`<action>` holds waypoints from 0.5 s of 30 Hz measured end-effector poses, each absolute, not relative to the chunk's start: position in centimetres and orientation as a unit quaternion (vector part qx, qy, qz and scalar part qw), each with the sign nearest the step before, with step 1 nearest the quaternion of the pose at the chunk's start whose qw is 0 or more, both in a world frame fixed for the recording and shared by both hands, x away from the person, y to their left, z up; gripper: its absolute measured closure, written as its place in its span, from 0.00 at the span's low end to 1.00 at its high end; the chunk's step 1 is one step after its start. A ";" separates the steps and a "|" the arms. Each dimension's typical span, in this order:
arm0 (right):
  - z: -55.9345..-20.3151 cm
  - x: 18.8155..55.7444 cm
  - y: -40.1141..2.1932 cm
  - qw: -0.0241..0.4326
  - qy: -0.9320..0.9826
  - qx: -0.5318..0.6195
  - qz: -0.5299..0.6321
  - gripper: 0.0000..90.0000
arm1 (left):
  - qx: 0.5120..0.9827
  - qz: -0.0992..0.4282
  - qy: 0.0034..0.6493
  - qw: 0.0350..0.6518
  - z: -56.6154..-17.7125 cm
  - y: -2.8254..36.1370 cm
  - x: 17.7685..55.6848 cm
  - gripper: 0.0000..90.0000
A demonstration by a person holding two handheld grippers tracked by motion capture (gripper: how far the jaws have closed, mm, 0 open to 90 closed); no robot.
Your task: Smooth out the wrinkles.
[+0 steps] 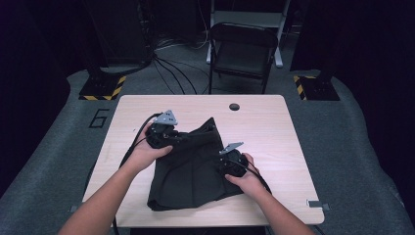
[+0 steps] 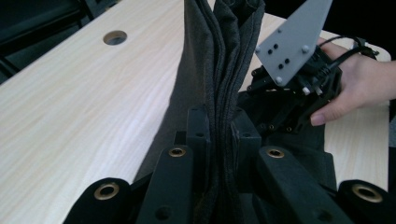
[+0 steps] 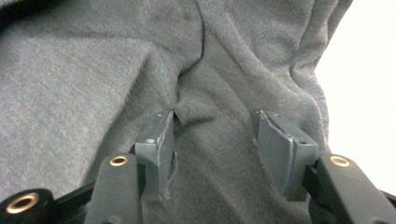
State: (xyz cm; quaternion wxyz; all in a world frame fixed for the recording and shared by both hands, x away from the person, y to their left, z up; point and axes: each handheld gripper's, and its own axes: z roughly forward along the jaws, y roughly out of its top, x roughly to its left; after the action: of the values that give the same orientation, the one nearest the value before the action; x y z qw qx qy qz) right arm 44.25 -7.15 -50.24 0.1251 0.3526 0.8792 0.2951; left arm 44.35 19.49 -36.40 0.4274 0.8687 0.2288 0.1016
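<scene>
A pale wooden bench (image 1: pixel 274 147) carries a dark grey garment (image 1: pixel 193 171), which lies crumpled near my edge of it, slightly left of centre. At about ten o'clock of the cloth, my left gripper (image 1: pixel 169 136) has its jaws closed on a bunched fold of the fabric, lifting it into a ridge. At about three o'clock, my right gripper (image 1: pixel 230 164) rests on the cloth, jaws apart, pads pressing into loose fabric without pinching it.

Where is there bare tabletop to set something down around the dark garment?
Bare wood lies behind the dark garment up to the round hole, and along the table's right side. It is crowded mid-table, where the left claw and right claw work the cloth.
</scene>
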 end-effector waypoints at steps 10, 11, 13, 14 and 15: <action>-49.9 43.6 -8.6 0.111 0.877 0.360 0.299 0.52 | 0.874 0.090 0.217 0.426 -37.7 19.7 42.5 0.89; -49.6 43.4 -8.8 0.112 0.876 0.360 0.301 0.52 | 0.874 0.085 0.215 0.426 -37.7 19.8 42.3 0.90; -49.3 43.1 -9.2 0.113 0.876 0.358 0.304 0.52 | 0.872 0.088 0.214 0.430 -37.4 19.7 41.9 0.90; -49.3 43.0 -9.3 0.115 0.875 0.360 0.304 0.52 | 0.874 0.088 0.212 0.428 -37.2 19.7 41.9 0.90; -49.4 43.0 -9.5 0.115 0.876 0.357 0.302 0.52 | 0.873 0.096 0.212 0.428 -37.0 19.7 41.8 0.90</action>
State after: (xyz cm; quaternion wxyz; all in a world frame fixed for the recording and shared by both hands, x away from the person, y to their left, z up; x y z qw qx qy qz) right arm 42.98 -9.46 -49.38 0.1151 0.3569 0.8763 0.3023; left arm 41.84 19.68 -36.97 0.4279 0.8733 0.2123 0.0959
